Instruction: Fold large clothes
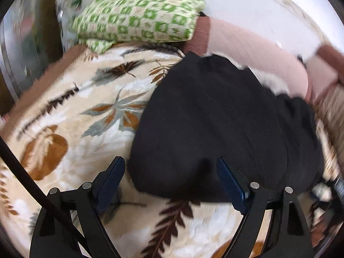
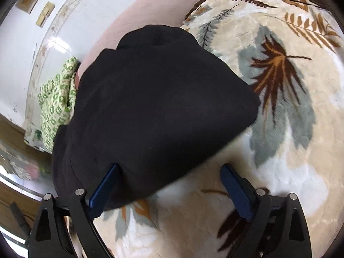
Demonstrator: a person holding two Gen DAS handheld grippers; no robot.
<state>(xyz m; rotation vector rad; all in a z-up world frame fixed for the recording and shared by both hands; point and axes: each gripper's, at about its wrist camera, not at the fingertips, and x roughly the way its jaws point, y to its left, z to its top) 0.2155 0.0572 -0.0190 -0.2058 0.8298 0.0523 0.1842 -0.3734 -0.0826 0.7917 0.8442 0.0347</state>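
Note:
A black garment (image 1: 225,124) lies folded in a thick pad on a cream blanket with a leaf print (image 1: 90,116). My left gripper (image 1: 172,169) stands open over the garment's near left corner; its blue pads straddle the cloth edge without pressing on it. In the right wrist view the same black garment (image 2: 154,107) fills the middle. My right gripper (image 2: 169,176) is open wide above its near right edge, with one blue finger (image 2: 105,191) over the cloth and the other above bare blanket (image 2: 279,150). Nothing is gripped.
A green-and-cream patterned cloth (image 1: 139,15) is bunched at the blanket's far side, also visible as the patterned cloth (image 2: 58,101) at left. A pink bolster or cushion (image 1: 253,49) lies behind the black garment against a white wall (image 2: 25,43). Wooden furniture edges the left.

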